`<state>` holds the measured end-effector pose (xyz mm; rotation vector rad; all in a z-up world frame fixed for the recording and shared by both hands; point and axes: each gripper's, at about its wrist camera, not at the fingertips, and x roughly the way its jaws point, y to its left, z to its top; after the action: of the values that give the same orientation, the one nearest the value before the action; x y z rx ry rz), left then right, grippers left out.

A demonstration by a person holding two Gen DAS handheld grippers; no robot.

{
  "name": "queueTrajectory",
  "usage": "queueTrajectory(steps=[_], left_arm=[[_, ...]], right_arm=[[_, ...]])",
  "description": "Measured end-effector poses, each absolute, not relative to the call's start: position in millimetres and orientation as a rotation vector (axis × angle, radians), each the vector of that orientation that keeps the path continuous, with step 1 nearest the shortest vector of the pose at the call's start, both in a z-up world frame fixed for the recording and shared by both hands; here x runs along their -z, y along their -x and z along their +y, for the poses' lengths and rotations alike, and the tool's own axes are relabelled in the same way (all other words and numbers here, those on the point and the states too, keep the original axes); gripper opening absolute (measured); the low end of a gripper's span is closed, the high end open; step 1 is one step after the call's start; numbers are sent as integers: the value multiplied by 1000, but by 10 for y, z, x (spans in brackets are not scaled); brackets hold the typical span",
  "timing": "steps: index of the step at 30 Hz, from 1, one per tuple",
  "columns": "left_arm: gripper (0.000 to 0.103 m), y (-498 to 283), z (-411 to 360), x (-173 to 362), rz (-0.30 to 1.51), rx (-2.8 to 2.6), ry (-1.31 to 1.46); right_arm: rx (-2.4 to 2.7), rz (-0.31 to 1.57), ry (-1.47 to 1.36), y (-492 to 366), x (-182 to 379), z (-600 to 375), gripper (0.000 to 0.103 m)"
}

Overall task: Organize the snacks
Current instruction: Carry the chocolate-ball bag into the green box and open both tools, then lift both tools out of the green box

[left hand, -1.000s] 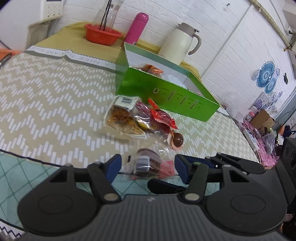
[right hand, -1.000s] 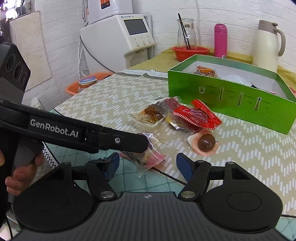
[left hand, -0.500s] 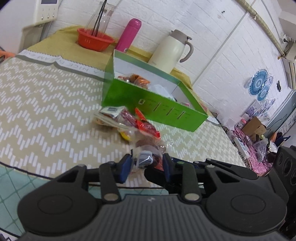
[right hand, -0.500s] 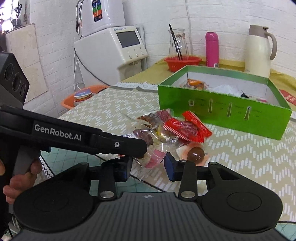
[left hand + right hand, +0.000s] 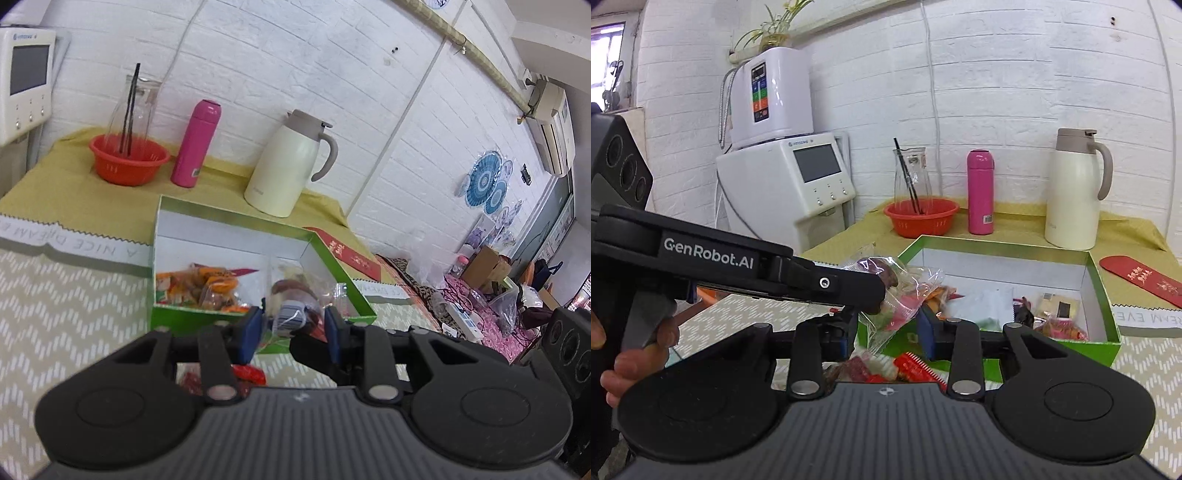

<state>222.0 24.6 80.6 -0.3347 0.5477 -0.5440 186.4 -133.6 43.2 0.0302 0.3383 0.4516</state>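
My left gripper [image 5: 291, 330] is shut on a clear packet with a brown snack [image 5: 290, 314], held up in front of the open green box [image 5: 173, 318]. In the right wrist view the left gripper [image 5: 871, 295] reaches in from the left with that packet [image 5: 886, 271]. My right gripper [image 5: 886, 334] has its jaws closing on a clear packet with pink contents [image 5: 892, 314], which hangs between the pads just under the brown one. Whether the two wrappers are joined I cannot tell. The green box [image 5: 1089, 352] holds several wrapped snacks [image 5: 1056, 319]. Red packets [image 5: 916, 363] lie on the table below.
Behind the box stand a cream jug [image 5: 288, 166], a pink bottle [image 5: 195, 144] and a red bowl [image 5: 129, 158] with a glass carafe. A white water dispenser [image 5: 798, 184] is at the left. A red envelope [image 5: 1141, 277] lies right of the box. A hand [image 5: 639, 354] grips the left handle.
Both grippers closed from wide open onto packets at the table's near edge, then rose with them toward the green box. The loose pile now lies below the fingers.
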Motion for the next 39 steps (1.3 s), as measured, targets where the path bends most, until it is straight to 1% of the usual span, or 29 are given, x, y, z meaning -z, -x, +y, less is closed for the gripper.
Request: queueTrajectory(steps=[5, 9, 15, 18, 19, 20, 21, 22, 23, 25, 32, 39], left_arm=[[28, -2778, 145, -812, 579, 556, 327], [28, -3148, 94, -663, 630, 556, 359], [29, -3522, 58, -477, 679, 552, 371], [32, -3638, 58, -432, 686, 538, 358], [37, -3668, 59, -432, 684, 534, 357], [47, -3675, 78, -431, 672, 510, 359], [66, -3664, 103, -438, 653, 488, 367], [86, -3639, 131, -454, 627, 466, 373], [90, -3607, 146, -471, 602, 442, 369], [90, -3562, 151, -517, 574, 400, 330], [90, -3410, 169, -594, 573, 327, 279], [90, -3095, 221, -757, 556, 292, 268]], right_arm=[[-410, 365, -85, -2340, -433, -1436, 60], [-381, 412, -102, -2653, -351, -1490, 59], [-373, 463, -87, -2982, -173, -1548, 57], [-374, 478, -69, -3119, -122, -1538, 58], [-380, 477, -49, -3154, -109, -1523, 59], [-386, 467, -30, -3157, -102, -1509, 66], [-393, 454, -11, -3143, -99, -1498, 86], [-391, 438, 6, -3122, -97, -1493, 100], [-379, 417, 16, -3102, -95, -1498, 103], [-349, 382, 25, -3052, -90, -1509, 103], [-313, 402, -26, -2965, -107, -1568, 103], [-282, 393, -97, -2693, -293, -1622, 103]])
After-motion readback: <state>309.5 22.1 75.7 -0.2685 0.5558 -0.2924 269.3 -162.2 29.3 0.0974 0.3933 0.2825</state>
